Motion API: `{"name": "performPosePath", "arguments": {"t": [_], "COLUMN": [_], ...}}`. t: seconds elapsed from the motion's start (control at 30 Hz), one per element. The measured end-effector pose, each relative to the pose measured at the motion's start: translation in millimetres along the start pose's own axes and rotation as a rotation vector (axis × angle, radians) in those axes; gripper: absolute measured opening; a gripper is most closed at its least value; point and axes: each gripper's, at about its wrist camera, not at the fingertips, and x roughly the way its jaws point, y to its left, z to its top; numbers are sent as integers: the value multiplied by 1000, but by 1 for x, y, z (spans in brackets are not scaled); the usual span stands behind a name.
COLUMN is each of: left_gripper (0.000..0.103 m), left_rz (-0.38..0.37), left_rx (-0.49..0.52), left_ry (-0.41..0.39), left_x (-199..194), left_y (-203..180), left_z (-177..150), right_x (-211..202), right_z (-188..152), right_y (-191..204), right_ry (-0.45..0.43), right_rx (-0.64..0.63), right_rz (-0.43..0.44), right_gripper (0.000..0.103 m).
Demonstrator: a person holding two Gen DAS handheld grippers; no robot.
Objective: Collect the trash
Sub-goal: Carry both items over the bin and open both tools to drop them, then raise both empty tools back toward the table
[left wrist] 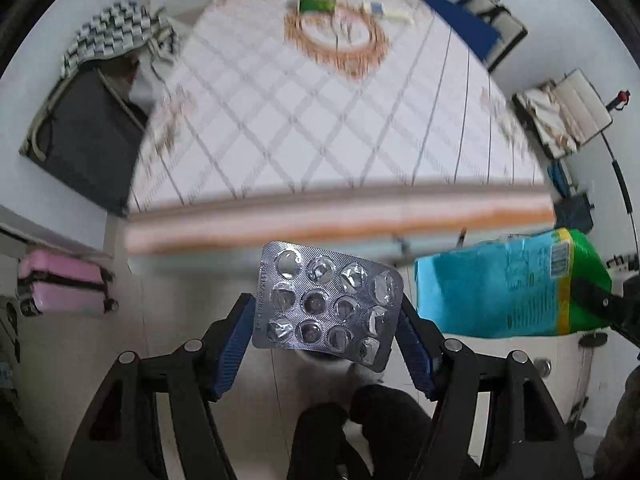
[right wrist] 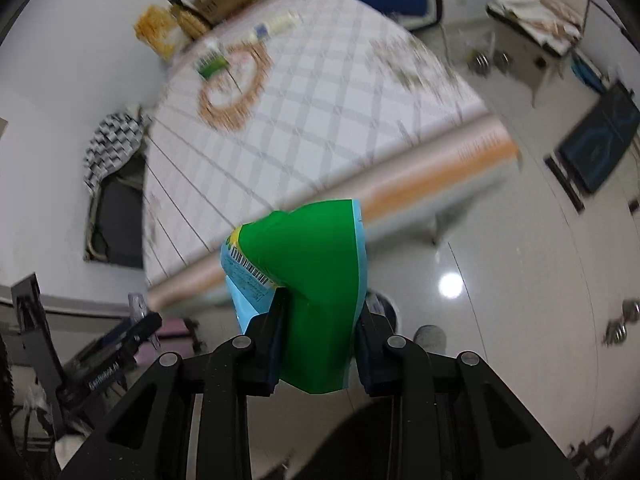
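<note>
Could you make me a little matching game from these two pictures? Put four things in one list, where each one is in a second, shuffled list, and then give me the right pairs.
Things:
1. blister pack
2. green and blue bag
3. pink suitcase
4. small green packet

Places:
A. on the floor, at the left of the left wrist view
B. clamped by the right gripper
C. lying at the far end of the mattress
D. gripped by the left gripper, its pockets empty

Pairs: 1-D, 2-B, 3-A, 4-C
</note>
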Motion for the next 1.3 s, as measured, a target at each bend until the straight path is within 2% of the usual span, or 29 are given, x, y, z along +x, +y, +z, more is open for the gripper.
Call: {"name": "performPosePath", "arguments": {"t": [0.1,0.23,0.4,0.53,0.63,0.7,0.73,0.87,0.93,0.97,1.0,1.03,1.17,1.2,1.3], "left_gripper": [65,66,66,69,77,98,100,100,100,100,100,100,100,100,100], "left_rz": [-5,-17,-58,-130,-140,-121,-123,-89,-49,-44,-18,11,96,109,128], "left_rx": [-21,-59,-134,-208,-231,-221,-221,-231,-232,-226,-217,-203,-158,-152,-146], "left_ry": [70,157,255,322,338,352,357,353,323,305,291,276,230,224,211], "left_x": [31,95,202,300,359,389,398,408,399,393,387,380,353,343,320], "left_y": [1,1,9,21,30,31,31,45,48,52,53,53,52,50,46], "left_z": [-26,-55,-80,-95,-103,-110,-113,-123,-126,-126,-127,-127,-127,-127,-128], "right_x": [26,82,193,295,365,403,424,474,481,482,481,476,455,448,422], "right_z": [-29,-55,-75,-84,-91,-96,-100,-110,-115,-116,-117,-119,-118,-118,-118], "right_y": [-23,-54,-93,-118,-132,-138,-141,-152,-155,-156,-156,-155,-137,-130,-113], "right_ry": [66,145,213,255,288,304,327,405,424,428,430,430,411,398,355], "right_rx": [21,52,76,75,61,42,33,45,42,43,41,28,-67,-107,-204], "right_rz": [-28,-62,-126,-152,-155,-162,-151,-99,-81,-70,-64,-66,-113,-137,-206], "right_gripper": [31,30,30,30,30,31,32,38,64,70,83,92,98,102,102]}}
